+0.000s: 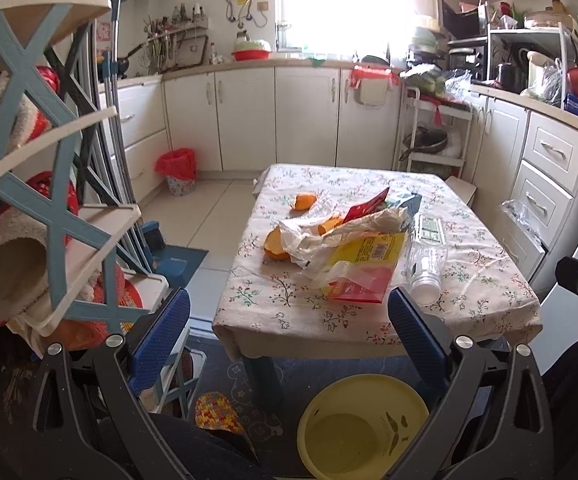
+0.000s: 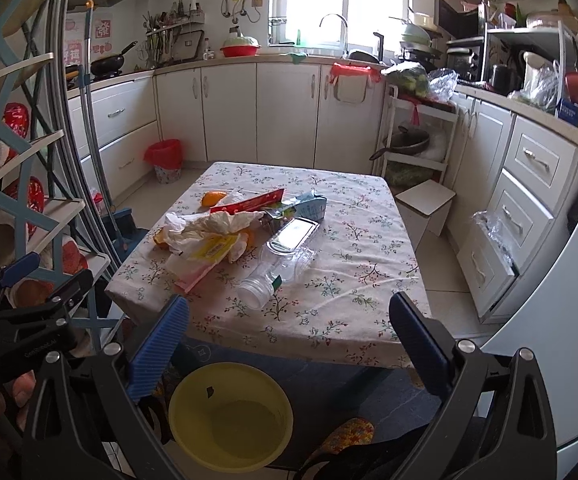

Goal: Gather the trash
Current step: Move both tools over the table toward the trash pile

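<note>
Trash [image 1: 341,240] sits in a loose heap on the low table [image 1: 489,280] w/ floral cloth, mostly left-centre of the top as you face it. Heap contents: crumpled whitish plastic bag [image 1: 329,236] on top; yellow wrapper [image 1: 369,248] w/ barcode under it, running into a red-and-clear pouch [image 1: 361,284] at the near edge of the pile. Red packet [image 1: 365,208] and a light-blue carton [image 2: 309,206] poke out the far side. Orange peel [image 1: 277,246] at the heap's left, touching the bag; second peel piece [image 1: 304,201] further back, just apart from the rest. Clear plastic bottle [image 1: 425,264] lies on its side at the right of the heap, open mouth toward you, label facing up.

Your left gripper [image 1: 289,344] is spread wide, nothing btwn its blue pads, short of the table's near edge. Your right gripper [image 2: 289,344] likewise wide apart, empty, also short of the table. Yellow basin [image 2: 229,416] on the floor below both, in front of the table. Red-lined bin [image 1: 179,170] stands by the far cabinets, well apart from the table.
</note>
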{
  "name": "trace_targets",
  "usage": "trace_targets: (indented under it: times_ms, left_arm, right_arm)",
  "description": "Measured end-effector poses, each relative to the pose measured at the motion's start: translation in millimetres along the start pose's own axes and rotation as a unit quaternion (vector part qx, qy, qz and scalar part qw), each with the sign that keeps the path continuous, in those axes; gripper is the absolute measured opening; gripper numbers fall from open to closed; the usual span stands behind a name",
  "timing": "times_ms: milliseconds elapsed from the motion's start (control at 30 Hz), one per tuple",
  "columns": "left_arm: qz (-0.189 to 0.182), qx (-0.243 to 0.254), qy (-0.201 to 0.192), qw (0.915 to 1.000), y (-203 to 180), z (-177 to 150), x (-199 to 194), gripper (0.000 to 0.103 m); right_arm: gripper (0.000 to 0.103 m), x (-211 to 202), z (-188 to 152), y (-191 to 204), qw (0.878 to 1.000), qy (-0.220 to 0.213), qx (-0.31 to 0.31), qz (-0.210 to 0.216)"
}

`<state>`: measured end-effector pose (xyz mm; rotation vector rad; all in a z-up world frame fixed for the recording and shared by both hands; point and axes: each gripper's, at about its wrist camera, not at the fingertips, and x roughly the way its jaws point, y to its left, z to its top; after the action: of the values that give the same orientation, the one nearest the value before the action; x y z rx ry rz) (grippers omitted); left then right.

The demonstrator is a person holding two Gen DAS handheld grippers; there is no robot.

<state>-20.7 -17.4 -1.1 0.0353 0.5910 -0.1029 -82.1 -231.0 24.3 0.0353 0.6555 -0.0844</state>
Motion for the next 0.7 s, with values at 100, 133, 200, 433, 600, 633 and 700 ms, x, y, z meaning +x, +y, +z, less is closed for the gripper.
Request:
trace_targets:
  times_ms: [100,133,200,433,600,633,700]
  left_arm:
    - [-0.003,0.000,0.018,0.9998,-5,2,14,0.095]
    - [-0.004,0.001,0.024,0.9997,-7,3,19,0.095]
    - [-0.002,0.006,0.038,0.9993,-12,6,32,0.095]
    - [-0.015,0.040,0.083,0.9957,-37,17,87,0.095]
    - [-0.002,0.093,0.070,0.9932,-63,30,110,0.095]
    - [-0.002,0.104,0.066,0.9924,-68,33,113,0.095]
    - [-0.001,0.126,0.062,0.9902,-76,39,121,0.095]
  right_arm:
    - [0.096,14,1,-15,1.000,-0.002,-0.001,0.000]
    - [0.096,20,2,-19,1.000,-0.001,-0.007,-0.003]
    - [0.096,33,3,-24,1.000,0.006,-0.005,0.001]
    - [0.096,82,11,-42,0.999,0.039,0.017,0.028]
    - [0.096,115,16,-49,0.995,0.084,0.040,0.045]
    - [0.096,120,16,-51,0.994,0.080,0.046,0.053]
    - [0.096,129,20,-53,0.992,0.093,0.058,0.065]
